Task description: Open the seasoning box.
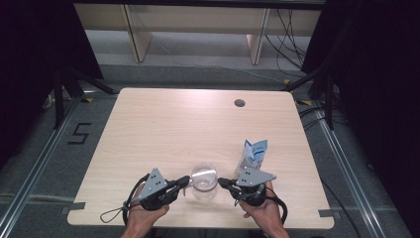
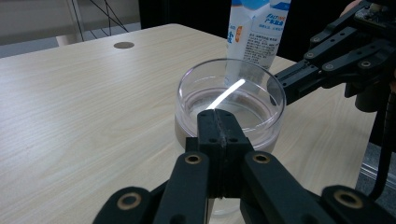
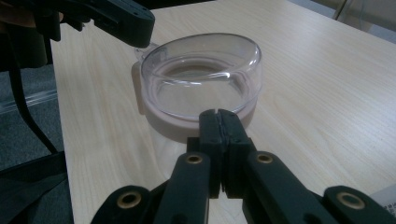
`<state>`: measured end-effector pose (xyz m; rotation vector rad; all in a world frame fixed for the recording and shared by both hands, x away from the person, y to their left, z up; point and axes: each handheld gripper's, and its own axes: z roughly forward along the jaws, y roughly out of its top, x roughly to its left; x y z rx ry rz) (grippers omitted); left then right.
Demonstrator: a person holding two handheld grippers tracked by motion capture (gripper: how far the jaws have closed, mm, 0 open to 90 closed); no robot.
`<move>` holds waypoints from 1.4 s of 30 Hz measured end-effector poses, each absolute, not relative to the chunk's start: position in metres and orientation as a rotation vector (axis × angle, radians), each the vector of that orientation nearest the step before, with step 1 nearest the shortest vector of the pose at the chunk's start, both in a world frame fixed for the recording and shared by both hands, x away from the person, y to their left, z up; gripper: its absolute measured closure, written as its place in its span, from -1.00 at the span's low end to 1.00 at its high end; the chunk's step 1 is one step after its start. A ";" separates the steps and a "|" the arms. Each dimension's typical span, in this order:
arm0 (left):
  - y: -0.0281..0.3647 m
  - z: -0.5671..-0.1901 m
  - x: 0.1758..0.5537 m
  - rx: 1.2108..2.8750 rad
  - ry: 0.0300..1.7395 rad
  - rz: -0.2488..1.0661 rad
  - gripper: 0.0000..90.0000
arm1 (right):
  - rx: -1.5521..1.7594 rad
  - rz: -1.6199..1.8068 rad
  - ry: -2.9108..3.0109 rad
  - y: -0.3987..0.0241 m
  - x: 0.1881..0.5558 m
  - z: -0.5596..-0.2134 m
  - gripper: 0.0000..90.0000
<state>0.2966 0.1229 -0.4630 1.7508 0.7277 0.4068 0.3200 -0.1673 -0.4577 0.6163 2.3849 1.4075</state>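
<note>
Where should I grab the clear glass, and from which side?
Take the glass by its upright wall just below the open rim, probably from the right: the right hand-held gripper sits level beside it. The jaws are shut now, so open them first. Mind the milk carton standing behind.

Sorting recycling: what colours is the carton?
White and blue carton, best in the left gripper view.

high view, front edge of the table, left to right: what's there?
left gripper → clear glass cup → right gripper → milk carton, set a little farther back.
</note>
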 end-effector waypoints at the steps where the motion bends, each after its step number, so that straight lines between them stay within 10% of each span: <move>1: 0.123 -0.463 0.297 1.752 0.728 0.408 0.99 | 0.613 1.405 2.392 -0.168 0.320 -0.457 0.99; 27: 0.124 -0.463 0.297 1.749 0.728 0.399 0.97 | 0.581 1.369 2.383 -0.163 0.326 -0.453 0.99; 42: 0.141 -0.466 0.288 1.747 0.797 0.384 -0.17 | 0.535 1.429 2.345 -0.151 0.321 -0.434 0.97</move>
